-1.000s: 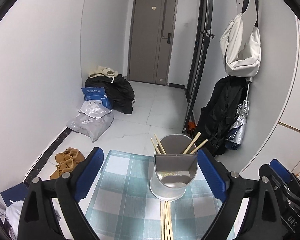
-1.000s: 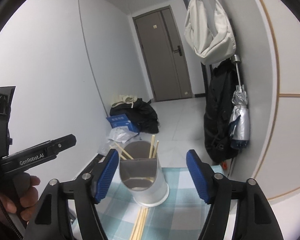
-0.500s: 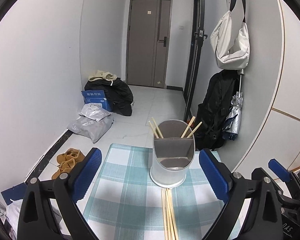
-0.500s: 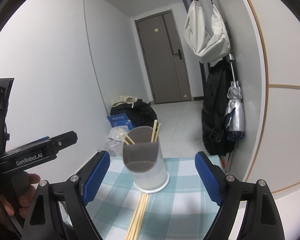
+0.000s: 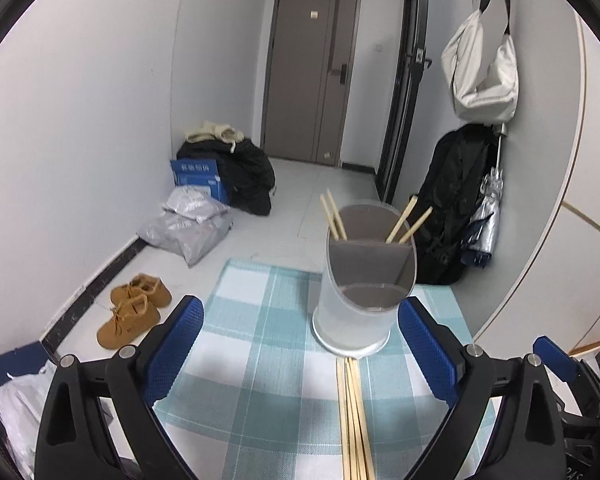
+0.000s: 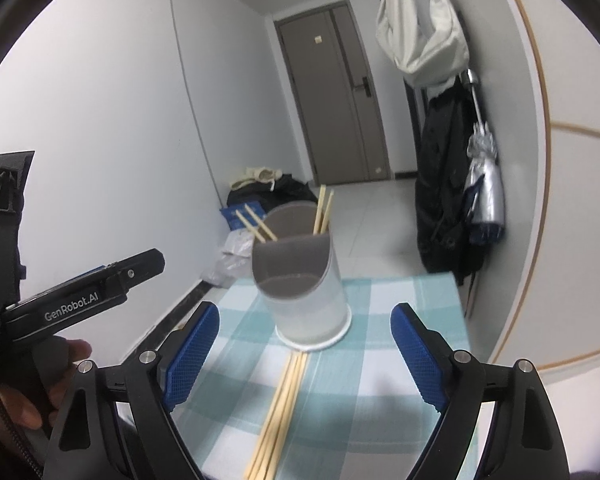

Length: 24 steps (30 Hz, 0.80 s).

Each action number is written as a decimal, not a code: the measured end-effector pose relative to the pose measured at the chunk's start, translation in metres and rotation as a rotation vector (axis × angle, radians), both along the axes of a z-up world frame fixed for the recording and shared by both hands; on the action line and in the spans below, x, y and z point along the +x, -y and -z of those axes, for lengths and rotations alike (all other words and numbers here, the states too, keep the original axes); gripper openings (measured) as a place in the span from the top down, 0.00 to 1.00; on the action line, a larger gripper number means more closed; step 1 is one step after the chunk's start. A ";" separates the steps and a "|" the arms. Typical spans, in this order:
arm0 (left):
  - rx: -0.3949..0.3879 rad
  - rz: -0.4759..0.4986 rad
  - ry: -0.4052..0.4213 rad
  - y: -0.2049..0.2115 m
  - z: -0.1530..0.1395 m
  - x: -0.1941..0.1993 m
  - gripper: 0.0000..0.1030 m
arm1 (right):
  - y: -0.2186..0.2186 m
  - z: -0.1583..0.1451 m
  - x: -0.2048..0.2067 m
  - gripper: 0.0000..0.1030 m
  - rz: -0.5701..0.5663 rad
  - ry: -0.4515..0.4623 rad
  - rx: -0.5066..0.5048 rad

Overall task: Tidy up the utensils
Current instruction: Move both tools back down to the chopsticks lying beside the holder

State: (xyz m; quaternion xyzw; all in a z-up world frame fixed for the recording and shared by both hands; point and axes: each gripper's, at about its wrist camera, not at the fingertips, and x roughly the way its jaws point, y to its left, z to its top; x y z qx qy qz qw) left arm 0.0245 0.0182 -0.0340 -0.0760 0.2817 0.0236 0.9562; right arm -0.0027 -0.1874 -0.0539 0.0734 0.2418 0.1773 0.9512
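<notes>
Checked cloth (image 5: 260, 344) is covering the table, teal and white squares

Utensil holder (image 5: 360, 304) is standing upright near the far edge of the table, towards its right corner in the left wrist view; frosted cylinder with a grey divider splitting it into compartments. Four chopsticks in the holder (image 5: 334, 216) are leaning out of the rear compartment, two slanting left, two slanting right. Front compartment is looking empty

Loose chopsticks (image 5: 354, 420) are lying flat on the cloth in a tight bundle, far tips touching or just beside the holder's base, the rest running back towards the near edge

Left gripper (image 5: 300, 344) is hovering over the near part of the table, blue fingers spread wide, nothing between them; the holder is sitting beyond the tips, closer to the right finger

Right gripper (image 6: 304, 352) is showing its jaws wide, having just been opening, nothing between the pads; the loose chopsticks are lying beneath the gap, untouched

A hand (image 6: 40, 392) is gripping the left tool's handle at the left of the right wrist view
</notes>
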 end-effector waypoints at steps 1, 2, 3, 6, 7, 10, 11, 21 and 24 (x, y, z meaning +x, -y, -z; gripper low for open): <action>-0.003 0.002 -0.012 0.000 0.004 0.002 0.08 | -0.001 0.004 0.002 0.15 -0.001 -0.015 0.000; -0.006 0.005 -0.022 -0.001 0.008 0.004 0.07 | -0.001 0.009 0.004 0.15 -0.005 -0.034 0.002; -0.008 0.013 -0.035 -0.001 0.012 0.007 0.08 | -0.002 0.014 0.006 0.15 -0.010 -0.051 0.005; -0.019 0.035 -0.080 -0.001 0.028 0.016 0.08 | -0.005 0.026 0.012 0.15 -0.010 -0.094 -0.008; -0.023 0.027 -0.090 -0.003 0.034 0.018 0.08 | -0.006 0.031 0.014 0.15 -0.013 -0.112 -0.014; -0.057 0.026 -0.149 -0.006 0.053 0.028 0.08 | -0.009 0.045 0.021 0.15 -0.021 -0.164 -0.040; -0.060 0.026 -0.156 -0.008 0.057 0.029 0.08 | -0.010 0.049 0.023 0.15 -0.021 -0.177 -0.053; -0.175 -0.038 -0.291 -0.041 0.080 0.057 0.08 | -0.031 0.092 0.061 0.31 -0.065 -0.360 -0.148; -0.190 -0.072 -0.312 -0.050 0.083 0.064 0.08 | -0.044 0.105 0.074 0.39 -0.084 -0.414 -0.182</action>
